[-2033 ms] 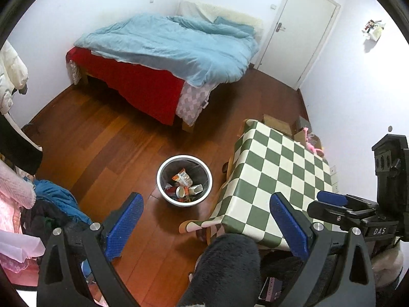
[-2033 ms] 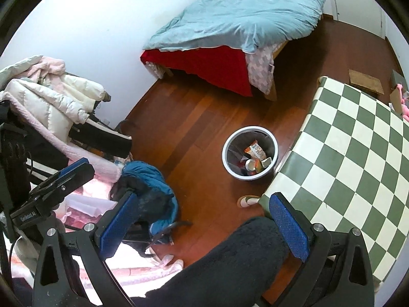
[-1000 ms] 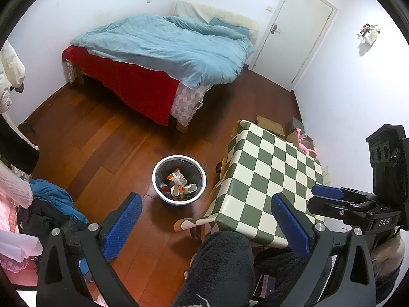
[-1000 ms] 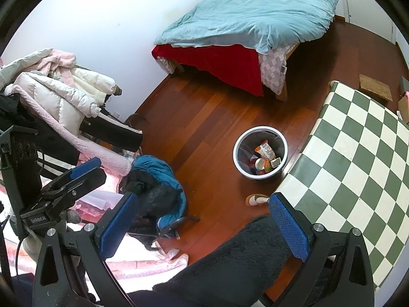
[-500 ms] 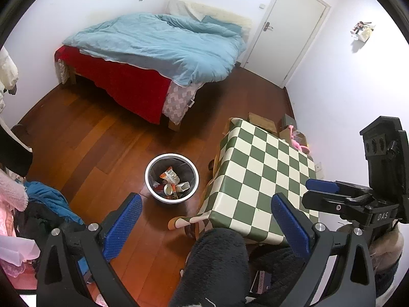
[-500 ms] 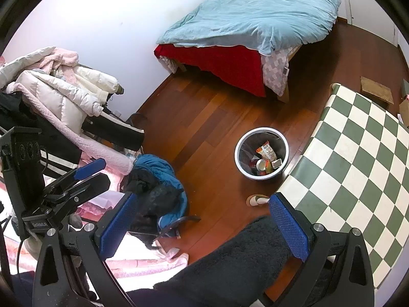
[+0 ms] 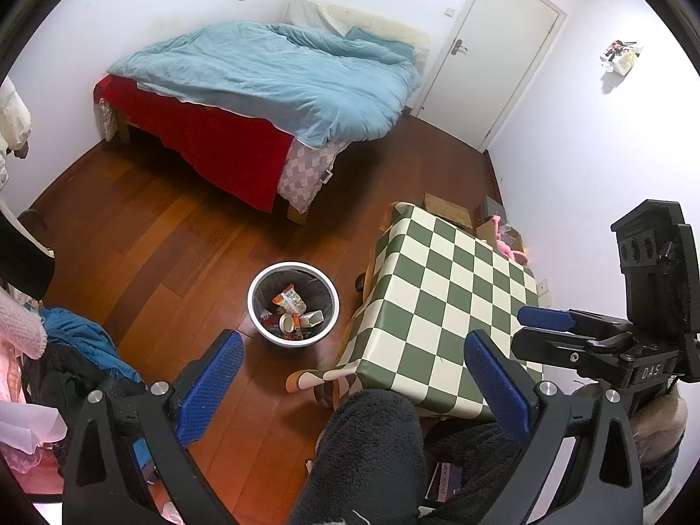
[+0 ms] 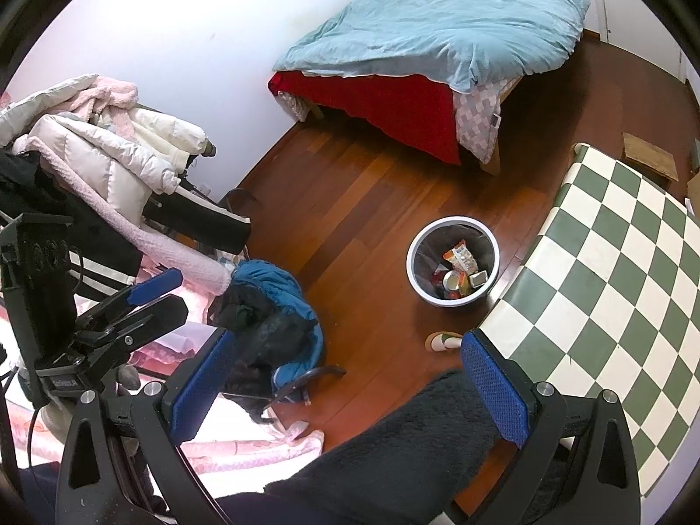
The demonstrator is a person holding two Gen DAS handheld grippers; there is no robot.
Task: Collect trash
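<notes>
On the wooden floor (image 7: 175, 240), just beside the corner of the one checked worktop (image 7: 442, 302), stands a single white-rimmed bin (image 7: 293, 302) (image 8: 453, 260). Inside it lie several pieces of trash (image 7: 295, 310) (image 8: 459, 269): one orange snack wrapper, one round can seen end-on, one small carton, and some darker scraps too small to count. The worktop carries nothing that can be made out. Two grippers are held high above the room. The left gripper (image 7: 352, 376) has its jaws spread wide and holds nothing; the right gripper (image 8: 345, 372) likewise has its jaws wide apart and empty. One bed (image 7: 262, 83) with a blue duvet stands against the far wall beside one white door (image 7: 494, 48). A heap of clothes (image 8: 100, 162) lies to the left.
</notes>
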